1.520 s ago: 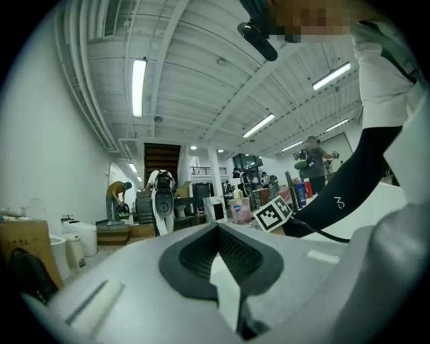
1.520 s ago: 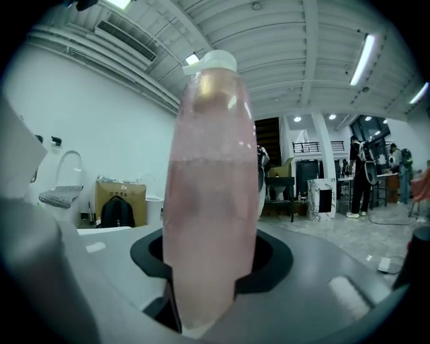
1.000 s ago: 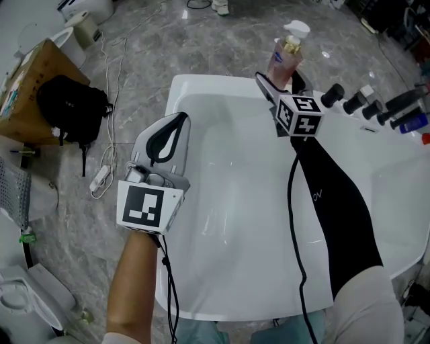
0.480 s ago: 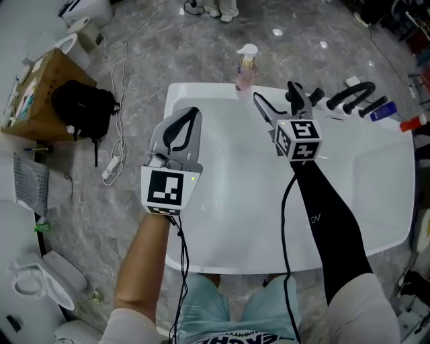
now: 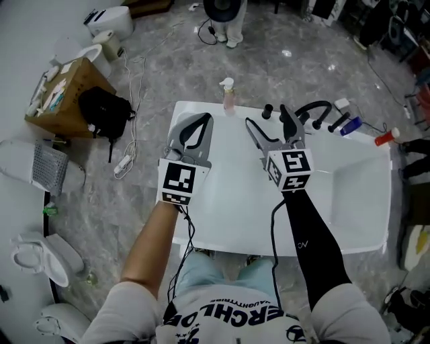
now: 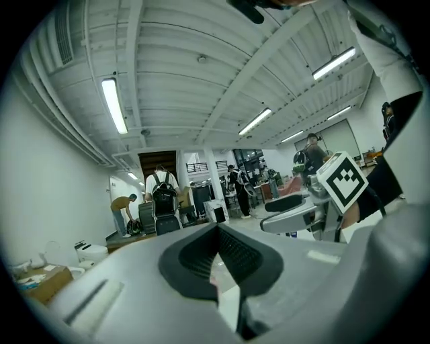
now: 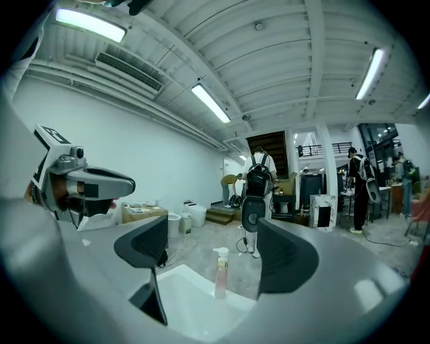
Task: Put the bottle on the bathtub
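A pink pump bottle stands upright on the far rim of the white bathtub. In the right gripper view the bottle shows between the jaws but well beyond them, on the bathtub rim. My right gripper hovers over the tub, open and empty, nearer to me than the bottle; the same gripper has its jaws wide apart. My left gripper is shut over the tub's left side with nothing in it, its pads meeting in the left gripper view.
A black faucet with knobs, a blue bottle and a red item sit on the tub's far right rim. A cardboard box, black backpack, floor cable and toilets lie left. A person stands beyond.
My right gripper has drawn back from the bottle, which stays upright on the far rim. Both grippers have come back toward me, and the head view now takes in more of the room.
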The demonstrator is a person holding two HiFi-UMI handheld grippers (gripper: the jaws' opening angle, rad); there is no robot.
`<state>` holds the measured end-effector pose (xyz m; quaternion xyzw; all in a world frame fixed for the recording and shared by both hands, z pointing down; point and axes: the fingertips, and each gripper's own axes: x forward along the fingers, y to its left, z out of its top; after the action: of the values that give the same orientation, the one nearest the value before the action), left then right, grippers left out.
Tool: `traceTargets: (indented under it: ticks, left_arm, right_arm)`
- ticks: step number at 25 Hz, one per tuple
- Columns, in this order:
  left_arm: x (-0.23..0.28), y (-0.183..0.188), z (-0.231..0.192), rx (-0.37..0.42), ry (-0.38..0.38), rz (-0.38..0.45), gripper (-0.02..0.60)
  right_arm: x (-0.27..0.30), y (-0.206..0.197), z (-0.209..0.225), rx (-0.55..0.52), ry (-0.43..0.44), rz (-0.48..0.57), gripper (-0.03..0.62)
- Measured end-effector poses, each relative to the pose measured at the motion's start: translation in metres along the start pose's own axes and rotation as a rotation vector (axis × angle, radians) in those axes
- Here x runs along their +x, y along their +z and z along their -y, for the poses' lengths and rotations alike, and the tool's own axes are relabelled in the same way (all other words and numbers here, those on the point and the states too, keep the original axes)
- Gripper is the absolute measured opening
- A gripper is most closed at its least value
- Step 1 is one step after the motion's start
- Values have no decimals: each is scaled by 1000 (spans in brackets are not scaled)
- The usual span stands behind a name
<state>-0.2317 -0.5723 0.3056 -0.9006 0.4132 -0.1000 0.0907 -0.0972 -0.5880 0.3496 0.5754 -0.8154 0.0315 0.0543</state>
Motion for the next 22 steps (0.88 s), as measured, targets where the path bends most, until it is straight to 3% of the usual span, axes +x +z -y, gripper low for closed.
traceTargets:
  ticks: [4, 9, 14, 22]
  left_arm:
    - [-20, 35, 23, 15, 9, -20, 5]
    - [-46, 71, 44, -7, 29, -2, 5]
    - [-69, 92, 61, -37, 50, 26, 5]
    - [-83, 105, 88, -34, 19, 57, 5]
  right_arm:
    - [-54, 36, 0, 6, -7, 12, 446]
    - [-106, 52, -15, -2, 28, -1, 440]
    - [-145, 66, -25, 14, 48, 30, 433]
    - [-168, 88, -38, -22, 67, 93, 423]
